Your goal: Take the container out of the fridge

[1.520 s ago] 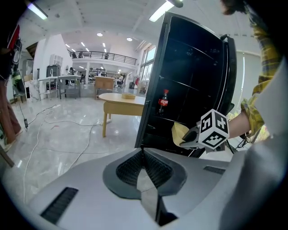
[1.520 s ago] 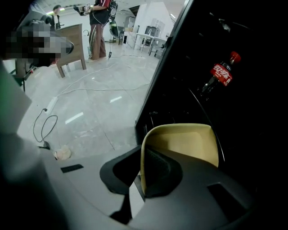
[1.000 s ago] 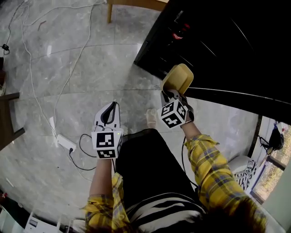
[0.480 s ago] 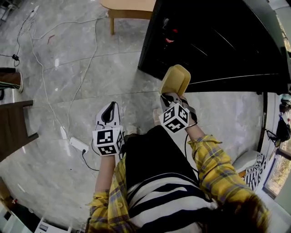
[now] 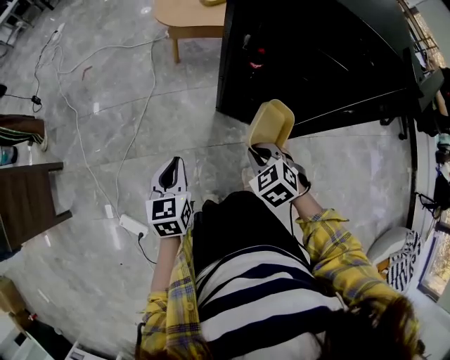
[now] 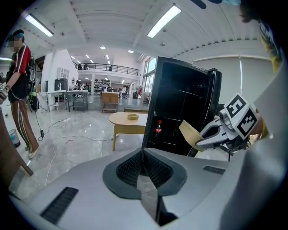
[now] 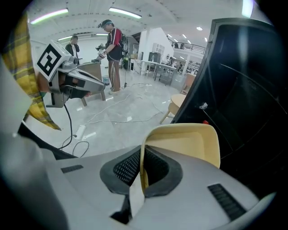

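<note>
Head view shows the right gripper [image 5: 265, 145] holding the yellow container [image 5: 273, 121] out in front of the fridge [image 5: 316, 56], above the floor [image 5: 105, 281] just before the fridge's lower edge, with its far rim lying over that edge in the picture. The grip is the same as a second ago: the right gripper view shows the jaws of the right gripper [image 7: 141, 173] pressed together on the near wall of the container [image 7: 189, 141], the hollow tray tilted up toward the fridge [image 7: 243, 81]. The left gripper [image 5: 169, 174] hangs to the left of the container, farther from the fridge, much where it was before; in the left gripper view the jaws of the left gripper [image 6: 143, 157] are closed together with nothing between them. What has changed is mostly the view: more of the fridge front now shows, and a wooden table [image 5: 188, 14] beside the fridge has come fully into the top of the picture. From the left gripper view a red bottle [image 6: 158, 128] stands inside the fridge [image 6: 180, 108], and the container [image 6: 191, 133] sits clear of it.
</note>
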Motion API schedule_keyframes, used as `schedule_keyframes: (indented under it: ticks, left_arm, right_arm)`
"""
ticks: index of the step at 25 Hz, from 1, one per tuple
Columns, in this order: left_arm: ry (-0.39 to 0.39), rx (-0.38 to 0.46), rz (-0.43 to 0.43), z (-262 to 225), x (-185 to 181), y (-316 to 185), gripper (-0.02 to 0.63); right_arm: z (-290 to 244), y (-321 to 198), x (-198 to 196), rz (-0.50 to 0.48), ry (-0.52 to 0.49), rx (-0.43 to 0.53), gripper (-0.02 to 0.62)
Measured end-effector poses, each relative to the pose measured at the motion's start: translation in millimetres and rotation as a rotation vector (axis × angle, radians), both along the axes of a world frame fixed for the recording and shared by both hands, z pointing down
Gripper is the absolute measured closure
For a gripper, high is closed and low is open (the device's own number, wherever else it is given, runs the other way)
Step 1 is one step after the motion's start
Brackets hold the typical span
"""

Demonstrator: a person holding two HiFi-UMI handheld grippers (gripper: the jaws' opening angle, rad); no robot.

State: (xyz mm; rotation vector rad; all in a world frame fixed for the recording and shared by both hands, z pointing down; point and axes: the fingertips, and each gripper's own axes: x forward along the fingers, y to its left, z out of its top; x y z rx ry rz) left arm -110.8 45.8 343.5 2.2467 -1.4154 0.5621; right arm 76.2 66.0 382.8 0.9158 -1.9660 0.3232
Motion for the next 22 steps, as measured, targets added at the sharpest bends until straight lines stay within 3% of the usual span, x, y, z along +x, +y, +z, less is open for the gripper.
schedule_keyframes:
  ticks: [22]
  left_arm:
    - [-0.001, 0.061, -0.023, -32, -2, -9, 0.583]
  right_arm:
    - [-42, 1, -9, 0.057, -0.081, 0.039, 0.566]
